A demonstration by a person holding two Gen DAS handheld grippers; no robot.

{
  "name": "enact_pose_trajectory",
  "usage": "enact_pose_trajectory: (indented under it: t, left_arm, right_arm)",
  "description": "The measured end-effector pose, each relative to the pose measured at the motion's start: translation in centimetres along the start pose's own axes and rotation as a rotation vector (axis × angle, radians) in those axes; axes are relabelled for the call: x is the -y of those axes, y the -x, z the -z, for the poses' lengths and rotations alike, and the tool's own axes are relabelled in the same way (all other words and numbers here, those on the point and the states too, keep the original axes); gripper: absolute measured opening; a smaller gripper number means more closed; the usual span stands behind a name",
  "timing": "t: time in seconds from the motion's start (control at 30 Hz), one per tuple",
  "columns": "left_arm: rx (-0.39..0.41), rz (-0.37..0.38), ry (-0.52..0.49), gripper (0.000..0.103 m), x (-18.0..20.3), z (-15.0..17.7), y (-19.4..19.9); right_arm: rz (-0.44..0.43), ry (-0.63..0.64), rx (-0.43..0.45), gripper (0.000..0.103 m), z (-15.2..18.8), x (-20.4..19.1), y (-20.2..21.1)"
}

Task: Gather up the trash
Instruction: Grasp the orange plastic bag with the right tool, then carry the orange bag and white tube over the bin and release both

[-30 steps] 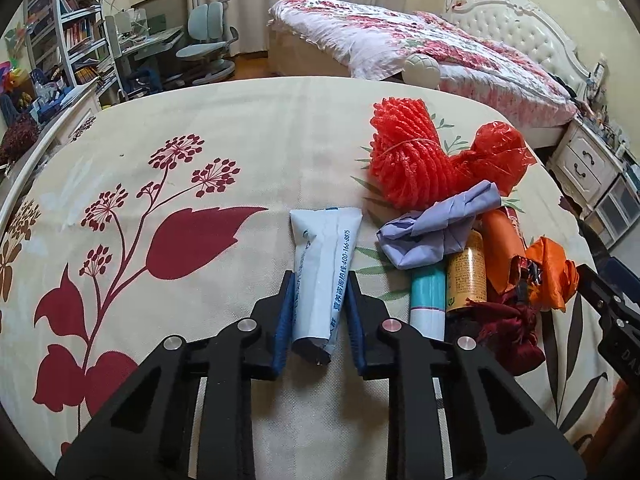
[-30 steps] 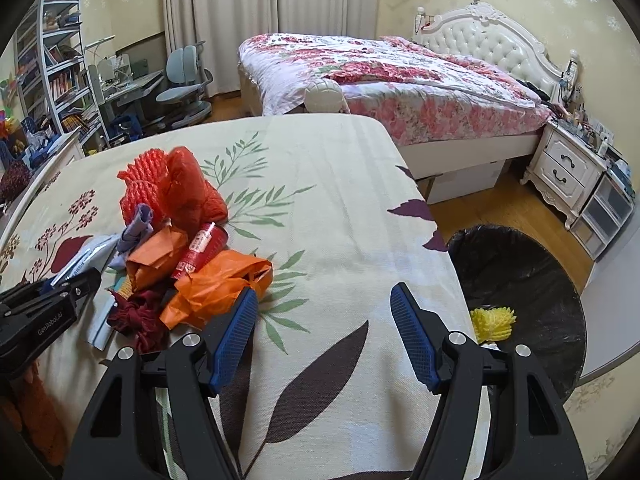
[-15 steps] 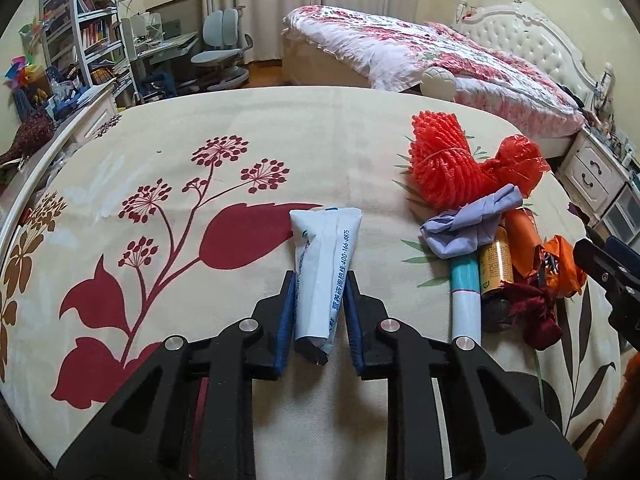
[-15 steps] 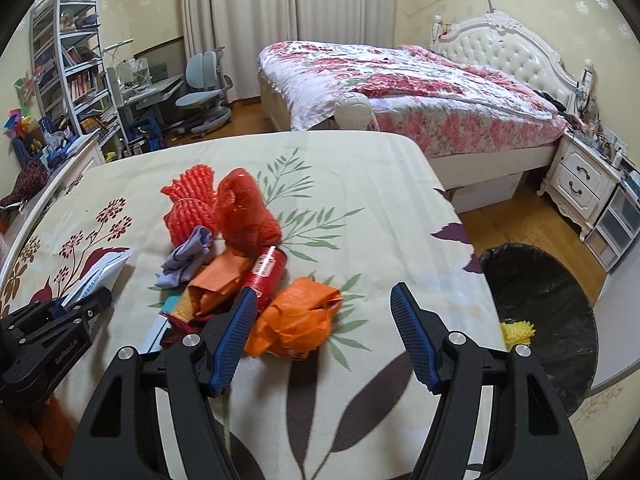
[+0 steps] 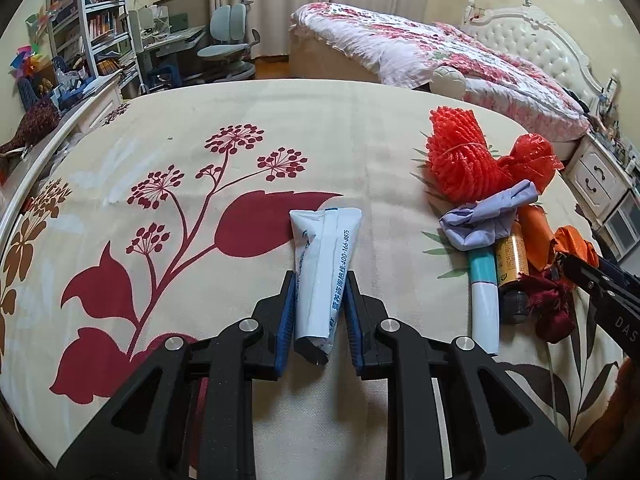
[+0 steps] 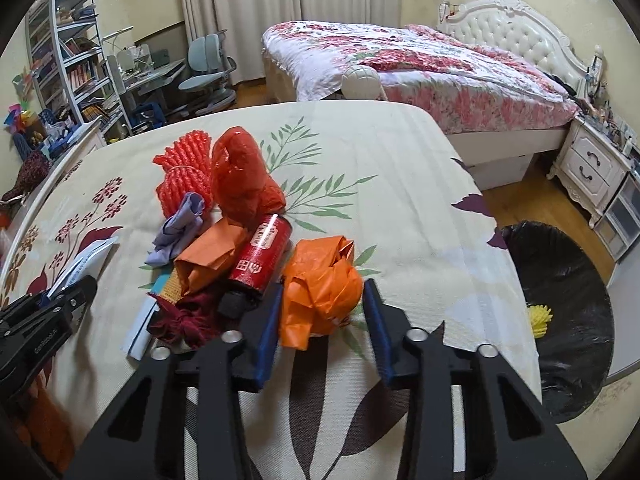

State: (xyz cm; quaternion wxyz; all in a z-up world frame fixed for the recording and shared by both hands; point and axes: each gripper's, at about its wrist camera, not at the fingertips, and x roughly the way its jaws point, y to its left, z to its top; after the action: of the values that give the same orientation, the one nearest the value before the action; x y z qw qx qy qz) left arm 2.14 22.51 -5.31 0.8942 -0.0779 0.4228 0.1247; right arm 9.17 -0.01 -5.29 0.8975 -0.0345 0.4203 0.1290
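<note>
My left gripper [image 5: 320, 280] is shut on a white tube [image 5: 326, 268] with blue print, held over the floral tablecloth [image 5: 200, 168]. My right gripper [image 6: 322, 300] has its jaws close around a crumpled orange plastic bag [image 6: 322, 284]; they are at its sides, and I cannot tell whether they press it. Beside the bag lies a trash pile: a red can [image 6: 262, 256], an orange wrapper [image 6: 208, 256], a lilac cloth [image 6: 180, 228], red foam netting [image 6: 184, 176], a red plastic bag [image 6: 240, 176] and a dark red rag [image 6: 184, 316].
A black-lined trash bin [image 6: 560, 280] with a yellow item [image 6: 540, 318] inside stands on the floor right of the table. A bed [image 6: 400, 60], a white nightstand [image 6: 592, 168], and a desk, chair and shelves [image 6: 80, 72] stand beyond.
My right gripper moved forward to the orange bag and its jaws narrowed around it. My left gripper with the tube has drawn leftward, away from the pile.
</note>
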Motion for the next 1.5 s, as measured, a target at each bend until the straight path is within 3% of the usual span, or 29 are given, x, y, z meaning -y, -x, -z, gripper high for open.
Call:
enact_pose_trajectory:
  t: [0.37, 0.77, 1.5]
  left_arm:
    - [0.001, 0.028, -0.012, 0.023, 1.7, 0.4, 0.7]
    - [0.052, 0.1, -0.084, 0.023, 7.1, 0.7, 3.4]
    - [0.072, 0.28, -0.342, 0.023, 25.9, 0.7, 2.5]
  right_arm:
    - [0.032, -0.01, 0.032, 0.038, 0.9, 1.6, 1.5]
    - [0.114, -0.067, 0.078, 0.038, 2.1, 6.7, 3.8]
    - [0.263, -0.273, 0.102, 0.038, 3.9, 20.2, 5.5]
